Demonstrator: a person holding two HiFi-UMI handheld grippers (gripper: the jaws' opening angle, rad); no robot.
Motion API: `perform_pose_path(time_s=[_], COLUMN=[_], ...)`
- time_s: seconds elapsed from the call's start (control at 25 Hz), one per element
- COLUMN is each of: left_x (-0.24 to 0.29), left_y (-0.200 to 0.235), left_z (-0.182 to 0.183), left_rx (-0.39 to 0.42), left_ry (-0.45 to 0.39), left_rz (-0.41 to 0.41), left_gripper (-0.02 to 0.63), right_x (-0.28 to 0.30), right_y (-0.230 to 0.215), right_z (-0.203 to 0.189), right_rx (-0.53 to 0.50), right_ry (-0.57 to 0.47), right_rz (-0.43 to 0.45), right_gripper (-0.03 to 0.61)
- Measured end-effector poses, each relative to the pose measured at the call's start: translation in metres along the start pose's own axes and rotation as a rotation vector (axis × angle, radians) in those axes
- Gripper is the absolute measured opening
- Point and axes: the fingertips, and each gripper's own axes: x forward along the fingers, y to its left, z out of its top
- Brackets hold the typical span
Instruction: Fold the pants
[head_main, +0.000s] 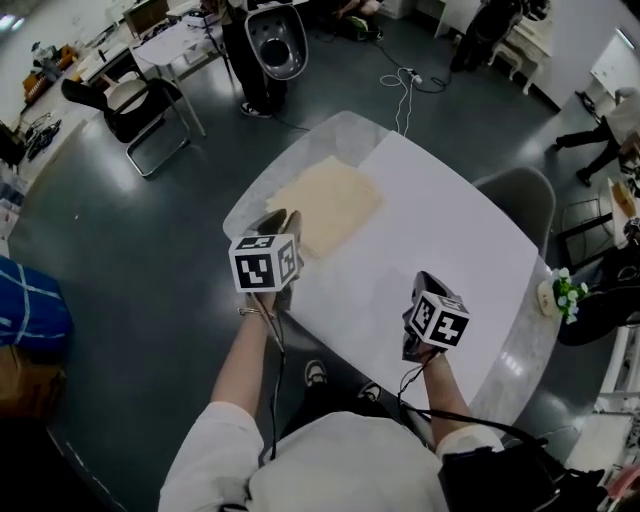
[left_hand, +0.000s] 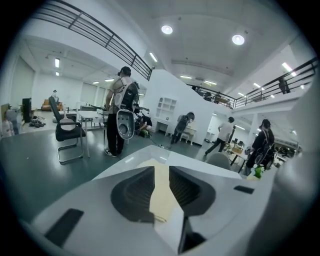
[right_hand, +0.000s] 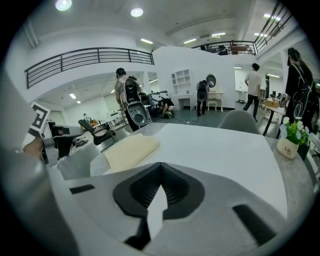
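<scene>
The cream pants (head_main: 325, 205) lie folded into a flat rectangle on the far left part of the white table (head_main: 440, 230). My left gripper (head_main: 280, 222) hovers at the pants' near left corner. Its jaws stand a little apart, and in the left gripper view (left_hand: 161, 169) the cream pants (left_hand: 156, 163) show through the gap with the pads not pressing on them. My right gripper (head_main: 425, 282) is over bare table near the front edge, well right of the pants. In the right gripper view (right_hand: 160, 166) its tips meet with nothing in them, and the pants (right_hand: 131, 150) lie ahead to the left.
A small pot of flowers (head_main: 558, 295) stands at the table's right edge. A grey chair (head_main: 522, 198) is behind the table. On the floor beyond are a black chair (head_main: 140, 110), a standing person with a white shell-shaped device (head_main: 275, 40) and a cable (head_main: 403, 95).
</scene>
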Motion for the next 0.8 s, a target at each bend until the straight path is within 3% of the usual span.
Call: perform_pose_path(time_s=[0.4,0.8], left_x=[-0.092,-0.108], left_y=[-0.057,-0.075], left_z=[-0.035,-0.040], left_rx=[-0.017,-0.002], left_ry=[-0.038,-0.065], left_rz=[0.103,0.132], left_gripper=[0.023,0.018], right_x=[-0.057,-0.078], right_y=[0.005,0.023], right_z=[0.028,0.044], right_rx=[-0.051,-0.137], right_ry=[-0.127,-0.191], right_rz=[0.097,0.138], right_gripper=[-0.008,-0.009])
